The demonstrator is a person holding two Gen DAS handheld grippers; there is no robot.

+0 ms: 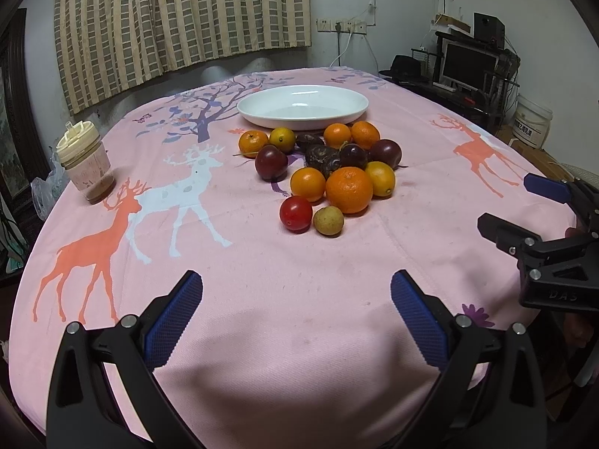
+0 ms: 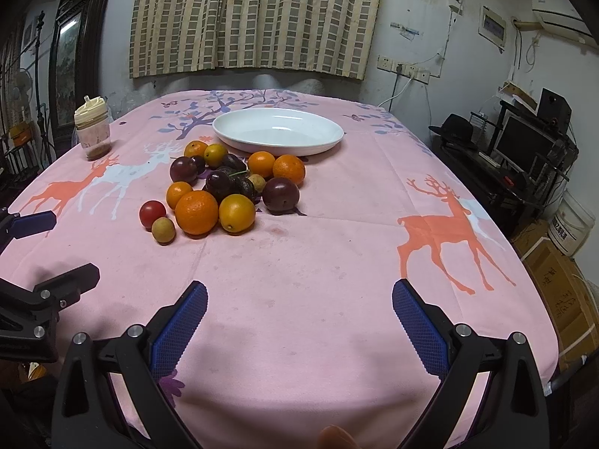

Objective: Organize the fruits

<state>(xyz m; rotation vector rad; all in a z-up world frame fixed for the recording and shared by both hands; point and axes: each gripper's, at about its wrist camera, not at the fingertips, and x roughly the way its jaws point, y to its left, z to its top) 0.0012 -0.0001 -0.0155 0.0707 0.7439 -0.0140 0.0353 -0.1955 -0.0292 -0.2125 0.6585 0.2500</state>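
I see the fruits piled at the frame centre, just below the white plate. Both the left gripper and the right gripper stand wide apart, empty. The tomato looks soft and smooth; I would hold it gently across the middle.

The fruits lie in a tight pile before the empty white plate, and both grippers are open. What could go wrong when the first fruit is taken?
1. The round fruits touch each other; pulling the big orange may send the red tomato or its neighbours rolling over the pink cloth.
2. The white plate is shallow, so a dropped fruit could roll out.
3. The left gripper and right gripper are close together; they may collide.
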